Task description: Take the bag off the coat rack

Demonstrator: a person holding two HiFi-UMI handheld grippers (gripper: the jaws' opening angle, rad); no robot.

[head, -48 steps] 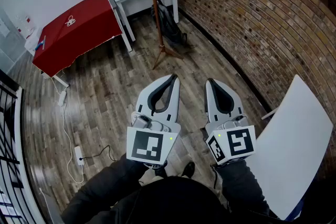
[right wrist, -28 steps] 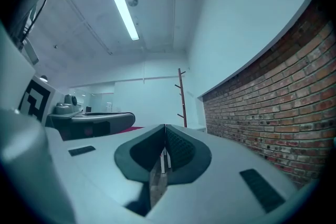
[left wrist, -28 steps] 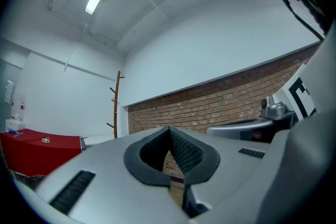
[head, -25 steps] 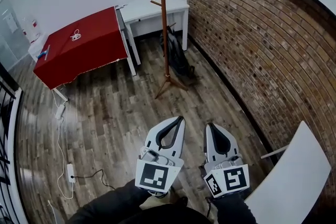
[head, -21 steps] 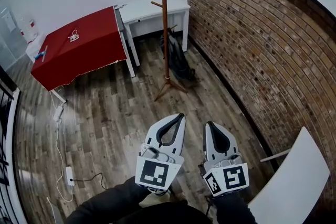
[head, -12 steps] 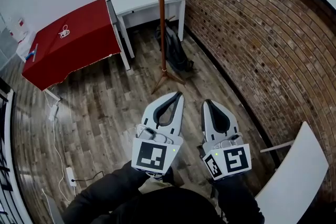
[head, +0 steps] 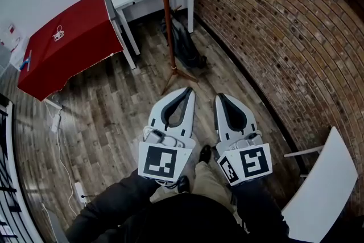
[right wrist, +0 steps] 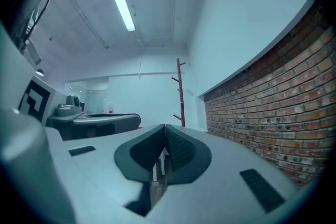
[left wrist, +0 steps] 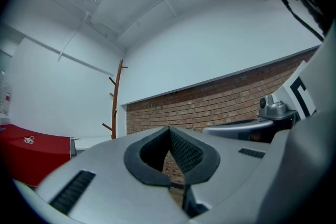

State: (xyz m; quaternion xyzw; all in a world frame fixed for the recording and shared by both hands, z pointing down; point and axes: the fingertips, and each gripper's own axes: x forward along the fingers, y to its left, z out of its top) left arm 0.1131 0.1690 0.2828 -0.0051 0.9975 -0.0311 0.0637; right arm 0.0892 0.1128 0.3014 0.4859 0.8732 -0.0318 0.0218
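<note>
While the left gripper (head: 190, 90) and right gripper (head: 217, 97) are held side by side, jaws closed on nothing, the dark bag (head: 183, 42) sits low against the coat rack (head: 166, 14), well ahead of them, near the brick wall (head: 273, 25).

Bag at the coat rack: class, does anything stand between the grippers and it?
Nothing visible does. Only bare wooden floor lies between the left gripper, the right gripper and the bag. The coat rack stands just left of the bag.
</note>
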